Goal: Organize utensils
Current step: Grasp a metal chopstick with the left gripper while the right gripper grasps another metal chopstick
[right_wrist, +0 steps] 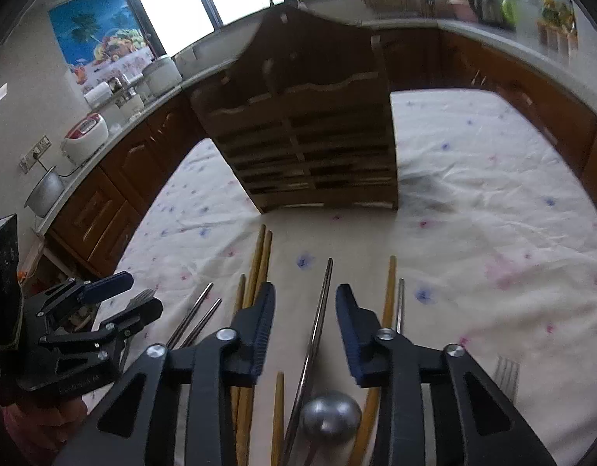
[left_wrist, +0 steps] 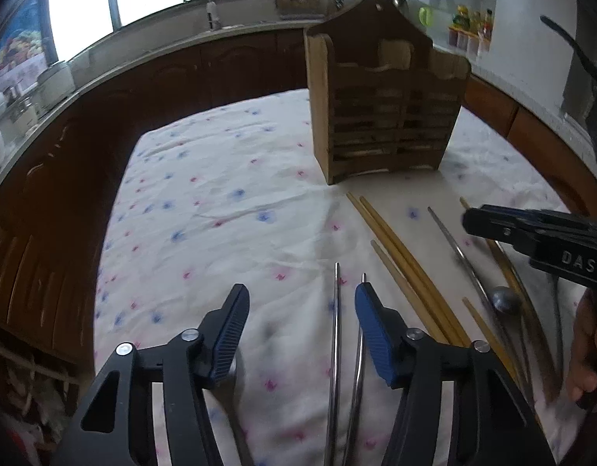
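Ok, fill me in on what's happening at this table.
A person is sorting utensils with two handheld grippers. Wooden chopsticks, metal chopsticks, a spoon and a fork lie loose on the cloth in front of an upright wooden holder. Both the left gripper and the right gripper are open above the utensils, holding nothing. No utensil can be made out in the holder.

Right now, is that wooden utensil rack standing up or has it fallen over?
Standing upright. The wooden rack rests on its base on the flowered cloth, peaked back pointing up. Chopsticks lie flat before it, outside it.
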A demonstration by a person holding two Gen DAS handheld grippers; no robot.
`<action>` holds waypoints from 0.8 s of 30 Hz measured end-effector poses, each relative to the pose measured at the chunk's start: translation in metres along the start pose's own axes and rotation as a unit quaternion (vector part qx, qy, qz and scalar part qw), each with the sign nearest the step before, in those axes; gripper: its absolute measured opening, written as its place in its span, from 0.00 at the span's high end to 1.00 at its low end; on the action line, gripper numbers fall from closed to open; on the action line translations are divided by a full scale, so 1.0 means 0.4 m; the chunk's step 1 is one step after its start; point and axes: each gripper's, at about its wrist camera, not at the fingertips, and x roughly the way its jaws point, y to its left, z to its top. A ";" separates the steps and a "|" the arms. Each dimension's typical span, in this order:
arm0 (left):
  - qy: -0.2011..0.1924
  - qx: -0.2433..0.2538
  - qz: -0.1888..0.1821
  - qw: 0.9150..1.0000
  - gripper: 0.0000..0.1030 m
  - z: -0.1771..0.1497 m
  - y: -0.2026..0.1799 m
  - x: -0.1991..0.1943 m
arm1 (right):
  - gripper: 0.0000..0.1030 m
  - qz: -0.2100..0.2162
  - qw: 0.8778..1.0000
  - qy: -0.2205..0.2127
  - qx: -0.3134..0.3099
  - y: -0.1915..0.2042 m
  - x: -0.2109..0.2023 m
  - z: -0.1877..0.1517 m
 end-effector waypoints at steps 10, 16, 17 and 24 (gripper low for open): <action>0.038 0.030 -0.026 0.998 0.71 0.037 -0.028 0.123 | 0.78 -0.016 0.999 0.036 -0.014 0.001 0.071 0.031; 0.045 0.047 -0.035 0.997 0.72 0.044 -0.031 0.159 | 0.79 -0.019 0.998 0.048 -0.023 0.004 0.090 0.044; 0.044 0.047 -0.038 0.997 0.72 0.045 -0.029 0.163 | 0.79 -0.020 0.998 0.048 -0.025 0.005 0.092 0.046; 0.032 0.050 -0.048 0.997 0.95 0.038 -0.027 0.163 | 0.94 -0.049 0.996 0.043 -0.054 0.014 0.093 0.050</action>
